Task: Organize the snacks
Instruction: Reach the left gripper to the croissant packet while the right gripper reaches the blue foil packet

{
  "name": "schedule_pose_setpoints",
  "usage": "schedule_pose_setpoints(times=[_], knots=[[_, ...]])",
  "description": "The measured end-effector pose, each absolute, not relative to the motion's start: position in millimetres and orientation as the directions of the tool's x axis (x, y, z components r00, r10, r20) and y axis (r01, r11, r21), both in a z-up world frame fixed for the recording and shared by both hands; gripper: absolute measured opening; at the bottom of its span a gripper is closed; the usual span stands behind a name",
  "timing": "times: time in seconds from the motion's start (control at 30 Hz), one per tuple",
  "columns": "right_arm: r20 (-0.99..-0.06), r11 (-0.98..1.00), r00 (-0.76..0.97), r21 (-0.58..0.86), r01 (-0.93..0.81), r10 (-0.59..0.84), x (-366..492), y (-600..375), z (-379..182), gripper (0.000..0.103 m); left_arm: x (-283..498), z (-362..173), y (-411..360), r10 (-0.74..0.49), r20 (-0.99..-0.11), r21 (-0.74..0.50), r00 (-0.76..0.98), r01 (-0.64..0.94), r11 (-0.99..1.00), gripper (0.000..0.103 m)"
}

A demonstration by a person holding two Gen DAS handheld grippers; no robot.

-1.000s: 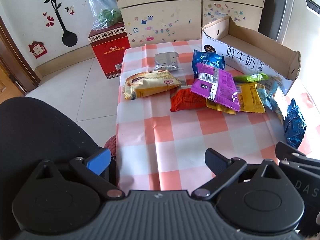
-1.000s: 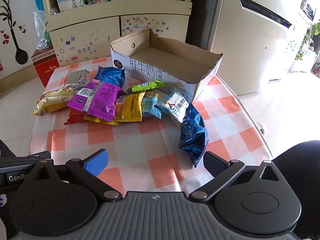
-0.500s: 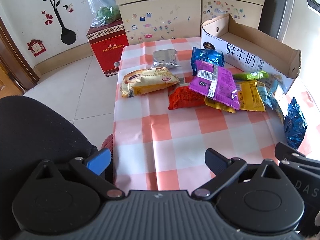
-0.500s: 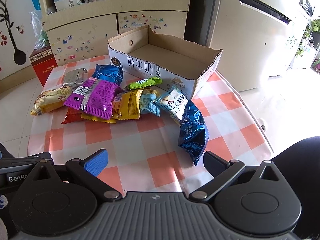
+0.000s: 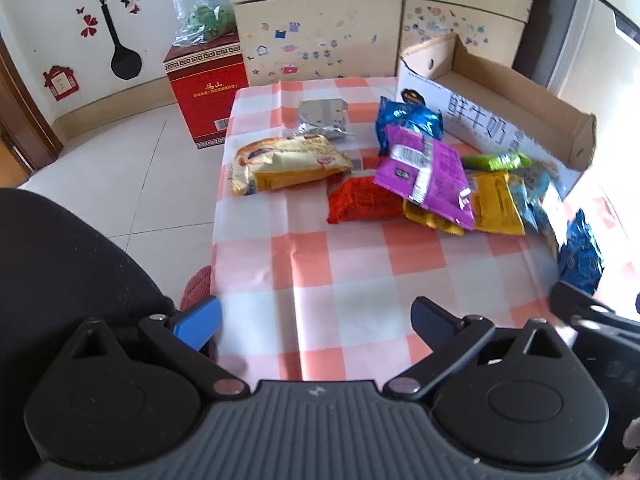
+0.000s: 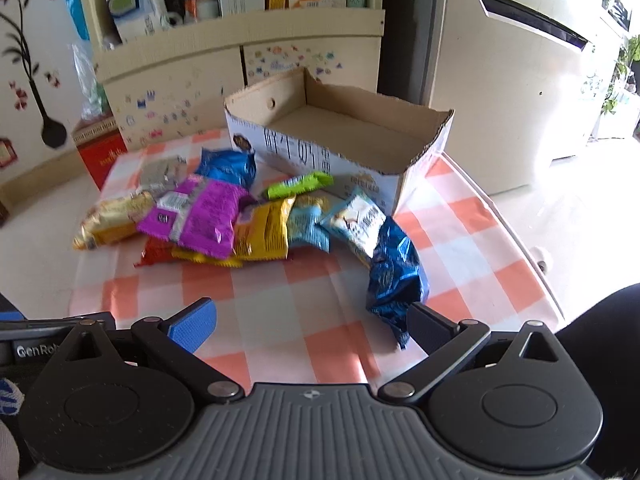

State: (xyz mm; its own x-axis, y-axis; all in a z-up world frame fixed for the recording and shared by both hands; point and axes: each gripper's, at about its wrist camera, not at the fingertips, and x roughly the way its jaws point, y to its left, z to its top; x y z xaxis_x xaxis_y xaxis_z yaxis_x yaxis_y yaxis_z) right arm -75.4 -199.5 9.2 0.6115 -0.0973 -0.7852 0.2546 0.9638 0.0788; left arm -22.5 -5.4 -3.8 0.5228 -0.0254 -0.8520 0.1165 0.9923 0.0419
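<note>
Hovering low at the near edge of the checked tablecloth (image 5: 352,268), the left gripper (image 5: 316,318) has its jaws spread wide w/ nothing between them. Right gripper (image 6: 310,326) is likewise wide apart and empty; its dark finger overlaps the lower end of the dark blue foil bag (image 6: 394,276) in frame, but contact can't be told.

Snacks sit mid-frame in a loose pile: purple packet (image 5: 426,174) on top of the red packet (image 5: 362,200) and yellow packet (image 5: 494,206), so both are partly hidden. Cream-yellow bread pack (image 5: 286,164) lies at the pile's left, silver foil pack (image 5: 322,118) behind it. Green bar (image 6: 300,185) lies just beside the cardboard box (image 6: 424,152), upper centre-right; its front print is blurred in the right view. Box looks empty, though its near floor is hidden by the wall. Light blue packets (image 6: 308,228) are smeared by motion blur. Right edge of the left view is washed out by glare.
</note>
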Motion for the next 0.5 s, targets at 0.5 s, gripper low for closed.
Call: schedule_pose_setpoints(times=[0.5], knots=[[-0.744, 0.928, 0.667, 0.225, 0.297, -0.033, -76.3, -244.1, 0.2, 0.103, 77.3, -6.8, 40.8, 0.022, -0.819, -0.016, 0.574, -0.061, 0.998, 0.101]])
